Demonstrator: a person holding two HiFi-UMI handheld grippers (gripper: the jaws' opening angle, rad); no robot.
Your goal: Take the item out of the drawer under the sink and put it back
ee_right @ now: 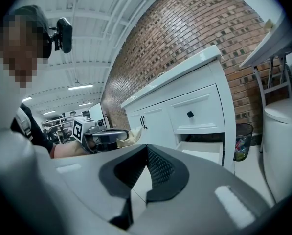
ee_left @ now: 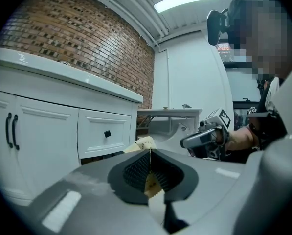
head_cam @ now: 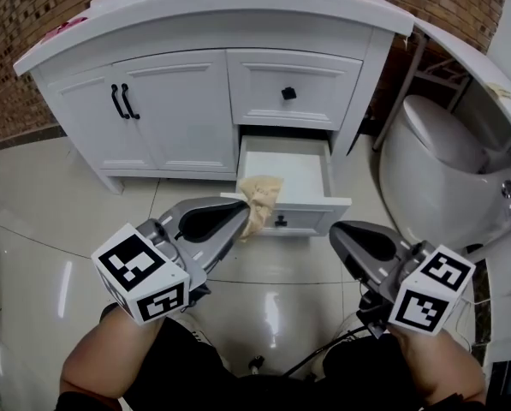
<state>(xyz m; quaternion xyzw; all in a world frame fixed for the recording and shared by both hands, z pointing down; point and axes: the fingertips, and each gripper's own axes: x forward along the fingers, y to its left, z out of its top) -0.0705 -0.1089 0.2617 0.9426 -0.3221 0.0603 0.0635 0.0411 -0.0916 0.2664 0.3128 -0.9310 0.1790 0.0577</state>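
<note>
**Fingers: left pair pinching tan paper at the drawer lip**

Left gripper [head_cam: 240, 215] fingers [ee_left: 136, 173] are pressed together on a crumpled tan paper [head_cam: 261, 197]. In the left gripper view a serrated edge of it shows between the ribbed pads. It may be a small bag or wrapper; cannot tell which.

Right gripper [head_cam: 336, 229]: jaws meet at the tips with nothing between them, read from the right gripper view. It sits at lower right of the head view, apart from the drawer front.

Key relation: the paper hangs off the left fingertips directly over the front left corner of the open lower drawer [head_cam: 289, 165], at centre of the head view. The drawer's bare white floor lies up and to the right of the paper. The paper's long axis runs roughly up-down in frame, across the drawer's front lip.

Judgement: the left gripper is the nearer one and already holds the item. A return calls for moving up-right over the lip before release. The risk is the paper catching on the front panel.
</note>
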